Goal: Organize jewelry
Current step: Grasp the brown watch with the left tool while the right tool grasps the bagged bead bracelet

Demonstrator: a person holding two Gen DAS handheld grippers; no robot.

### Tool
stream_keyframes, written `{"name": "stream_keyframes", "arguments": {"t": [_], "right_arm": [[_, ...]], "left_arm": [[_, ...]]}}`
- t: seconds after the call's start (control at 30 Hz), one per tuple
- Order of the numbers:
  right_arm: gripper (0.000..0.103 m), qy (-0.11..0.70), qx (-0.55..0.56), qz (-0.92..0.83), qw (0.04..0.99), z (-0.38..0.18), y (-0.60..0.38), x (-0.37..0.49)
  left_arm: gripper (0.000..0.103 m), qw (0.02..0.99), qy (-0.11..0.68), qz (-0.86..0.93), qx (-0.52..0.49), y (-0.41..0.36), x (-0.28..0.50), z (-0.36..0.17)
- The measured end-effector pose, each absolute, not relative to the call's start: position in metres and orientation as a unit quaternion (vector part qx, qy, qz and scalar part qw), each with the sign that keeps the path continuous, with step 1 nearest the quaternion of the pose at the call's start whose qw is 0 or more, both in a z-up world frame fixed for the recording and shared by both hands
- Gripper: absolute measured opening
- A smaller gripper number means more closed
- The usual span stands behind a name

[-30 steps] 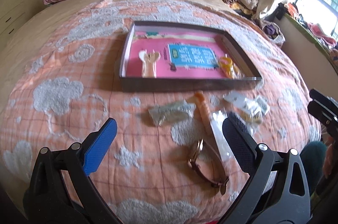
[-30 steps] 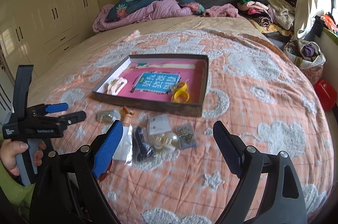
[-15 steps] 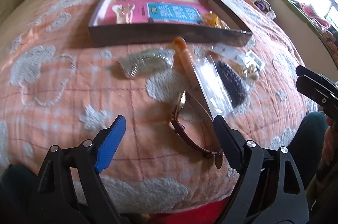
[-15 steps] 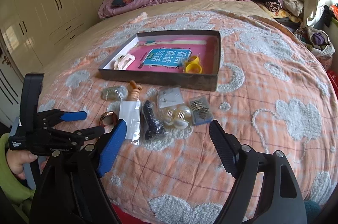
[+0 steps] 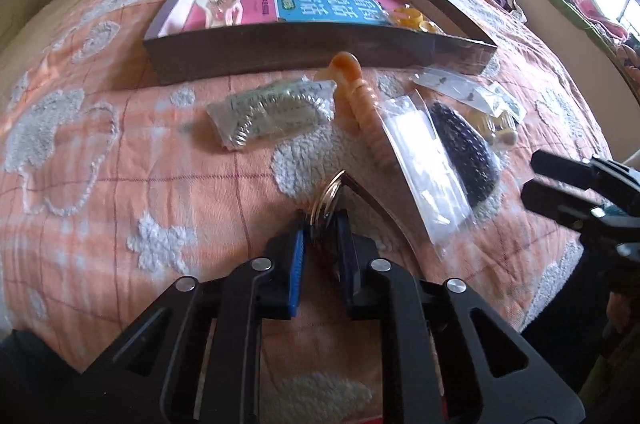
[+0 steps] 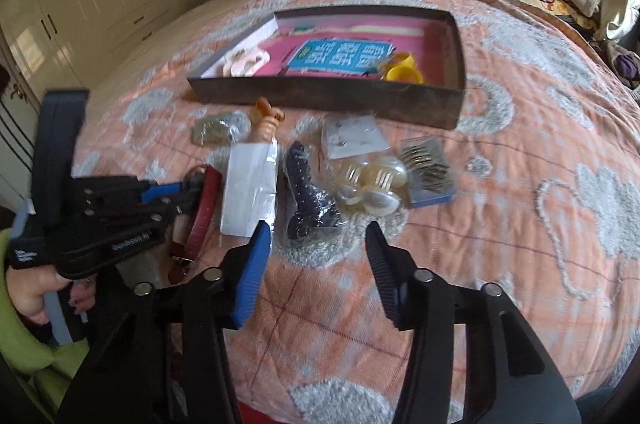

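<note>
Two grippers over orange bedspread (image 6: 520, 184), jewelry loose below tray (image 6: 456, 112).
Left gripper (image 5: 320, 224) at lower centre just clamped tight on watch (image 5: 332, 190), strap (image 6: 204, 208) trailing; right gripper (image 6: 318, 236) just narrowed, jaws part-open, nothing between, beaded pouch (image 6: 306, 192) just above; tray upper centre.

Your left gripper (image 5: 320, 224) has just been closing and now pinches the gold-rimmed watch (image 5: 329, 196), whose brown strap (image 5: 384, 208) trails off to the right. Just ahead lie a clear packet (image 5: 276, 112) and an orange clip (image 5: 360, 104); the open box (image 5: 312, 52) sits beyond them. The right gripper (image 5: 532, 180) pokes in at your right.
</note>
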State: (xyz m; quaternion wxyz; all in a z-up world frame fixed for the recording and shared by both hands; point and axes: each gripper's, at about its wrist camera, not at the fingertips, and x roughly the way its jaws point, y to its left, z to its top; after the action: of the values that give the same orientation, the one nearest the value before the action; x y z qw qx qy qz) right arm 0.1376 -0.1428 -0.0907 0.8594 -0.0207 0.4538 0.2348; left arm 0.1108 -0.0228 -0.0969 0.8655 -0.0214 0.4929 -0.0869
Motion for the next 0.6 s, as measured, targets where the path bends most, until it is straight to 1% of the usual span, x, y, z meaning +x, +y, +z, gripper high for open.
{"name": "stream_keyframes", "arguments": {"t": [0.47, 0.6], "right_arm": [[0.046, 0.469, -0.053, 0.223, 0.853, -0.121, -0.114, 0.160], [0.035, 0.458, -0.059, 0.219, 0.859, -0.121, -0.110, 0.161]], "left_arm": [[0.007, 0.885, 0.457, -0.089, -0.033, -0.005, 0.104, -0.068], [0.007, 0.886, 0.454, -0.088, -0.038, -0.001, 0.105, -0.065]]}}
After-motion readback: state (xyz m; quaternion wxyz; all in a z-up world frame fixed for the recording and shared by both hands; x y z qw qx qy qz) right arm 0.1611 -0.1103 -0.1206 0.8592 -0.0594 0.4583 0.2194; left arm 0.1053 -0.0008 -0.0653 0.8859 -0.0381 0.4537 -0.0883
